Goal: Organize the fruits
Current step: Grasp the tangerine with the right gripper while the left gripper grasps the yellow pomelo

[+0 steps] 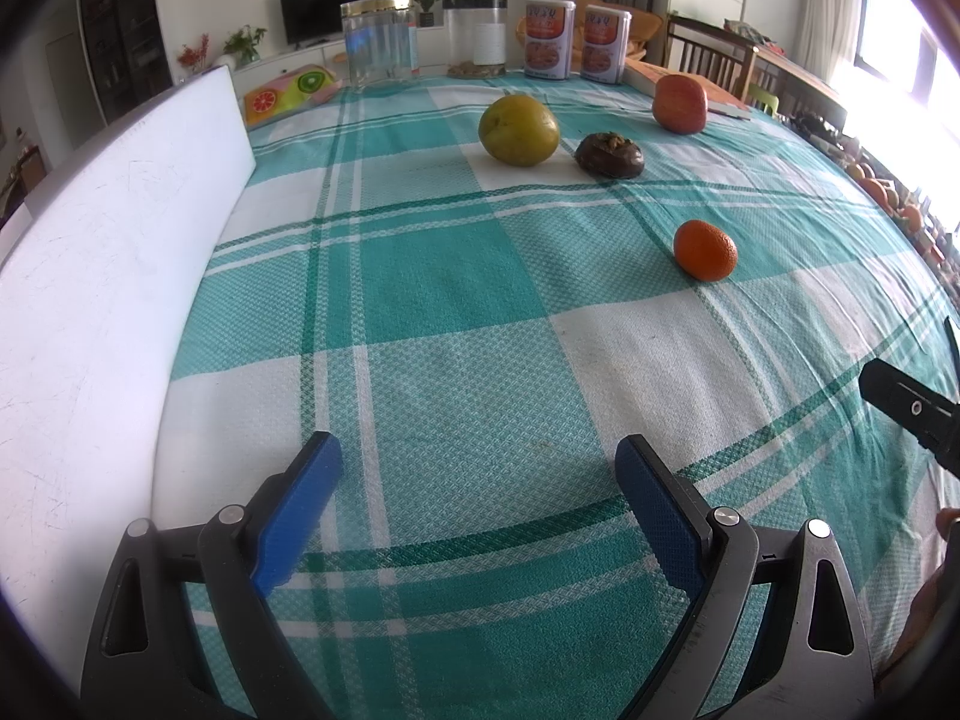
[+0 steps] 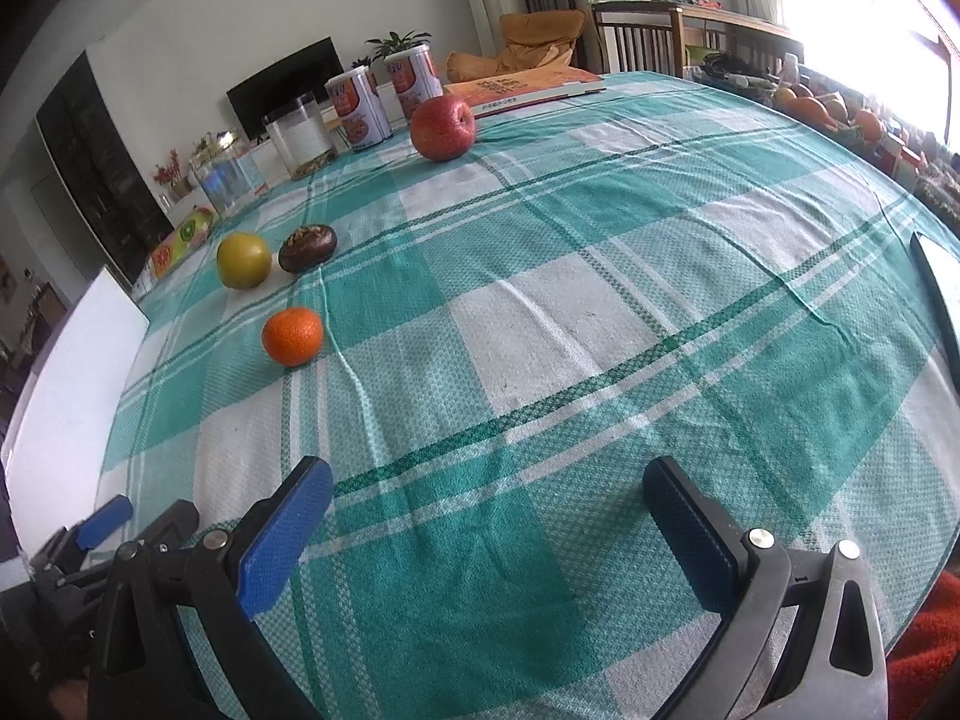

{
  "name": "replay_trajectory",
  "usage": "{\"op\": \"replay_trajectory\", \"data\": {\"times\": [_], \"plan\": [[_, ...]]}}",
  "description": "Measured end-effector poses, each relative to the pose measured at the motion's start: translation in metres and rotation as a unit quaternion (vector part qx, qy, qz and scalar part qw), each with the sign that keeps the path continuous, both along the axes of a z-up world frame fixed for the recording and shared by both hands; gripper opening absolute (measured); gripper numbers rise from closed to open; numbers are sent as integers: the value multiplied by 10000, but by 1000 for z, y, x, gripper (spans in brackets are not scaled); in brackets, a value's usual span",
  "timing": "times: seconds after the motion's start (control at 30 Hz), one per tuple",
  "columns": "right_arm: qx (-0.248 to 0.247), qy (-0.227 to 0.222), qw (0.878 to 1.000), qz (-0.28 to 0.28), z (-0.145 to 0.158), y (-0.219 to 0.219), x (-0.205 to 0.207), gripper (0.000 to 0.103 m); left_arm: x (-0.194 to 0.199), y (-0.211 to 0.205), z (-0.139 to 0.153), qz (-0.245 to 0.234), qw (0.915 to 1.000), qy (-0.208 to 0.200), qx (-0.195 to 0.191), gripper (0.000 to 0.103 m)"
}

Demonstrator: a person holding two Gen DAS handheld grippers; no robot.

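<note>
Nearest to me, the left gripper [image 1: 477,456] hangs over the green-and-white checked tablecloth [image 1: 456,372] with its blue pads spread wide and nothing between them. The right gripper [image 2: 489,480] is likewise released, jaws apart over bare cloth, holding nothing; in its view the left gripper shows at the lower left edge. To my left, a white board [image 1: 114,228] stands along the table's edge.

Farther out, the orange mandarin [image 1: 705,250] lies alone on the cloth, well apart from both grippers. Beyond it, the yellow-green fruit [image 1: 519,130] and a dark brown fruit [image 1: 609,155] sit just beside each other; I cannot tell from either view what kind the dark one is. The red apple [image 1: 679,103] rests farther back, near a book [image 2: 528,90] lying flat.

At the far edge stand a clear jar [image 1: 379,42] with a gold lid, a second clear container [image 1: 477,39] and two printed cans [image 1: 576,42].
</note>
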State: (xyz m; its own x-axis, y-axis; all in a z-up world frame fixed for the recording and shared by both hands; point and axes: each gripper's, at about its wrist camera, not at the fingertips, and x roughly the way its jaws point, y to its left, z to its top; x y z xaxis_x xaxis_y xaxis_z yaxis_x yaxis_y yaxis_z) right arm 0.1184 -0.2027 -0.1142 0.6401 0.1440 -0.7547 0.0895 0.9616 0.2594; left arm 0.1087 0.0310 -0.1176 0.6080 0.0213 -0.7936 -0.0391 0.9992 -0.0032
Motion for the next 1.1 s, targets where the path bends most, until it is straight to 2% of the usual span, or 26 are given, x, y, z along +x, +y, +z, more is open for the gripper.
{"op": "replay_trajectory", "data": {"times": [0.07,0.17,0.23,0.3,0.33,0.37,0.4,0.43,0.47,0.67,0.7,0.77,0.83,0.9,0.97,1.03,1.1], "plan": [[125,68,9993,353,0,8,14,103,0,0,0,0,10000,0,2,94],[76,224,9928,1176,6,40,47,102,0,0,0,-1,10000,0,-3,94],[-192,65,9859,1660,12,66,64,102,0,0,0,0,10000,0,-5,94],[-657,17,9783,1966,10,90,79,94,0,0,0,1,10000,1,-3,94],[-756,120,9761,2036,5,97,85,85,0,0,0,1,10000,1,-2,94],[-758,225,9757,2044,-1,99,91,66,0,0,0,2,10000,1,-2,94],[-912,85,9762,1963,0,100,91,61,0,0,0,2,10000,2,-2,94],[-901,54,9756,2000,0,100,92,41,0,0,0,1,10000,3,-1,94],[-790,60,9772,1971,0,96,91,33,0,0,0,2,10000,1,-1,94],[2,-158,9915,1290,4,37,53,33,4,1,3,24,9999,107,-113,94],[95,-153,9927,1191,2,29,49,33,8,3,8,58,9993,151,-351,94],[365,-78,9941,1016,-3,13,41,33,23,7,25,247,9954,-17,-926,94],[597,-77,9937,942,-3,4,39,33,46,10,46,494,9905,-251,-1260,94],[506,-101,9938,981,-2,8,39,33,78,18,57,791,9808,-304,-1757,94],[346,-131,9939,1037,-2,14,39,34,114,26,54,1117,9690,-133,-2199,93],[316,-149,9938,1058,-2,15,38,34,145,27,50,1251,9660,-7,-2261,93],[373,-152,9936,1059,-2,14,39,34,174,23,40,1231,9722,213,-1978,93]]}}
